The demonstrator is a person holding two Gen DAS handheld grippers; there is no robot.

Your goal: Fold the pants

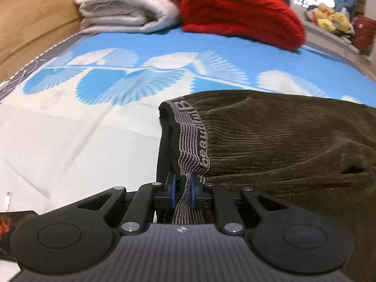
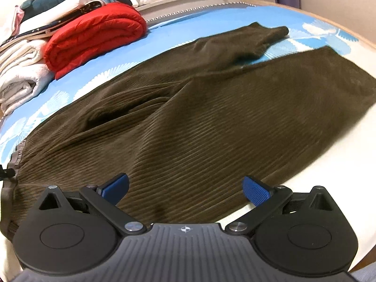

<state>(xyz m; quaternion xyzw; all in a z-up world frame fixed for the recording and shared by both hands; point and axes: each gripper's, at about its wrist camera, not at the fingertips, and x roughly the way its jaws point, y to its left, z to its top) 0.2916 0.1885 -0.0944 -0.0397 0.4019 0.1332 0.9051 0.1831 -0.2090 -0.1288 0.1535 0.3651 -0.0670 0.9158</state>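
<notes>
Jaws first: my left gripper [image 1: 183, 190] is clamped narrow on the waistband [image 1: 193, 138]; my right gripper [image 2: 185, 189] is spread wide, holding nothing, above the near leg. Brown corduroy pants [image 2: 211, 108] lie on the bed [image 2: 293, 183], legs splayed apart. Risks, in my judgement: one-handed pulling would drag and bunch the cloth; the elastic band could slip my left pinch.

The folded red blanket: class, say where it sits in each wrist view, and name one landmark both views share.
Left wrist: folded red blanket at top, right of centre.
Right wrist: upper left.
Shared landmark: brown corduroy pants on the blue patterned bed sheet.
</notes>
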